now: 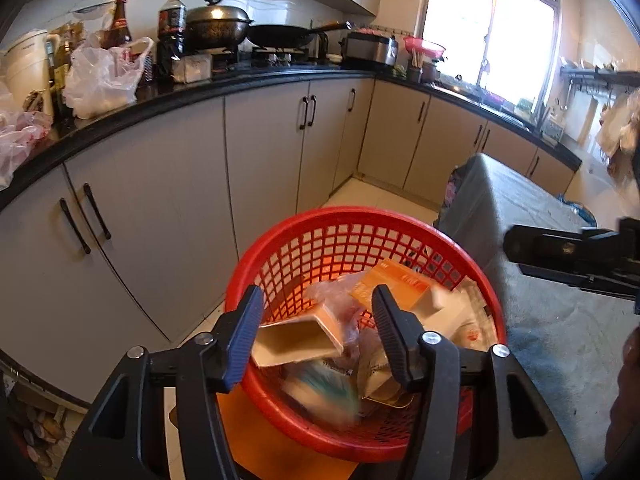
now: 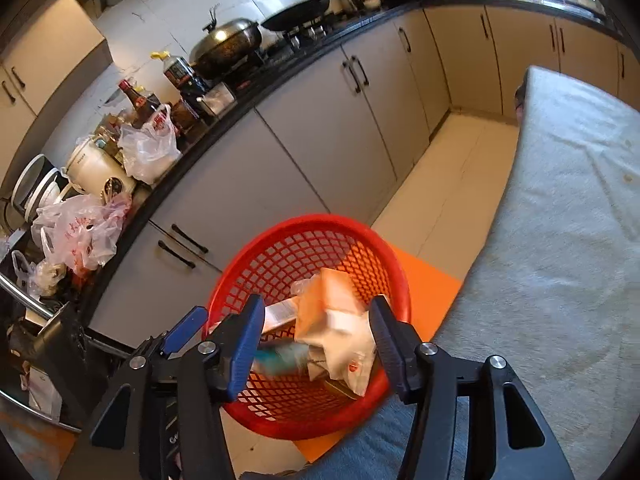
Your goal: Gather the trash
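A red mesh basket (image 1: pixel 320 220) stands on the floor, also in the right wrist view (image 2: pixel 248 260). It holds trash: an orange and white carton (image 1: pixel 404 284), a white tray (image 1: pixel 296 340), crumpled plastic wrap (image 1: pixel 340 304), a blurred teal item (image 1: pixel 324 392) and white wrappers (image 2: pixel 340 332). My left gripper (image 1: pixel 318 340) is open and empty above the basket. My right gripper (image 2: pixel 316 344) is open and empty above it too; its body shows at the right of the left wrist view (image 1: pixel 576 256).
A table with a grey cloth (image 2: pixel 560 240) stands right of the basket. An orange mat (image 2: pixel 432 288) lies under the basket. Grey cabinets (image 1: pixel 160 200) with a black counter (image 1: pixel 240 80) carry plastic bags (image 1: pixel 100 80), bottles, a pot and a wok.
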A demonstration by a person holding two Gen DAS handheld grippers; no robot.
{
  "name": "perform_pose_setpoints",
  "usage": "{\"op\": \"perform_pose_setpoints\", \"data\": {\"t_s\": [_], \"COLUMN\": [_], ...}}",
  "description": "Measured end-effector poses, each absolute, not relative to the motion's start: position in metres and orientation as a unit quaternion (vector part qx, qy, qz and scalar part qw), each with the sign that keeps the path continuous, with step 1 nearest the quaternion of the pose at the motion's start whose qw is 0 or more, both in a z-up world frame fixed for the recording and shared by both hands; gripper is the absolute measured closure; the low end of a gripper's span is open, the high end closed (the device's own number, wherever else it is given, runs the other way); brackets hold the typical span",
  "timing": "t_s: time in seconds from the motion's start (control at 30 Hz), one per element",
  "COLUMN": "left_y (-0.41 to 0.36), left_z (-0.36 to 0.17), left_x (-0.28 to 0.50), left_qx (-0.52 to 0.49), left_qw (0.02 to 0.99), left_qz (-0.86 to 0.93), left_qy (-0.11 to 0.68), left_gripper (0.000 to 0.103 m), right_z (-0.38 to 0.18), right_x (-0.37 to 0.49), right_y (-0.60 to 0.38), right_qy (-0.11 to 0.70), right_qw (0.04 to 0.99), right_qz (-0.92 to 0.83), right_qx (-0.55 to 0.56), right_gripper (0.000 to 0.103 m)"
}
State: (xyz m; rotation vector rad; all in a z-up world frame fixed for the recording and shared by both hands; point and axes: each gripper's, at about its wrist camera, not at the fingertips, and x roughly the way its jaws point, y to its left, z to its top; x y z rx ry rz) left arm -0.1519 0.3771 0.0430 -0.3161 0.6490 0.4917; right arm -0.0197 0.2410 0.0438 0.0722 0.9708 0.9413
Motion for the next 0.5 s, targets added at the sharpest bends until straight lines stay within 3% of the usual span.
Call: {"op": "perform_pose_setpoints", "data": {"t_s": [0.13, 0.37, 0.5], "left_y": [0.362, 0.326, 0.293], "left_z": [0.055, 0.068, 0.069], "left_x": [-0.174, -0.207, -0.224], "left_qx": [-0.132, -0.086, -0.045], "left_qw": [0.913, 0.913, 0.919], "left_qz": [0.263, 0.292, 0.293], "left_qy": [0.282, 0.270, 0.262], "left_gripper": [0.015, 0.010, 0.006], "right_z": [0.065, 0.071, 0.063], "right_x": [-0.054, -0.120, -0.148], "right_y": [0.217, 0.166, 0.136], "right_qy": [0.380, 0.284, 0.261], "right_qw": [0.835, 0.896, 0.910], "right_qz": [0.397, 0.312, 0.279], "right_qx": [-0.036, -0.136, -0.162], "right_gripper": [0.029, 0.009, 0.009]}}
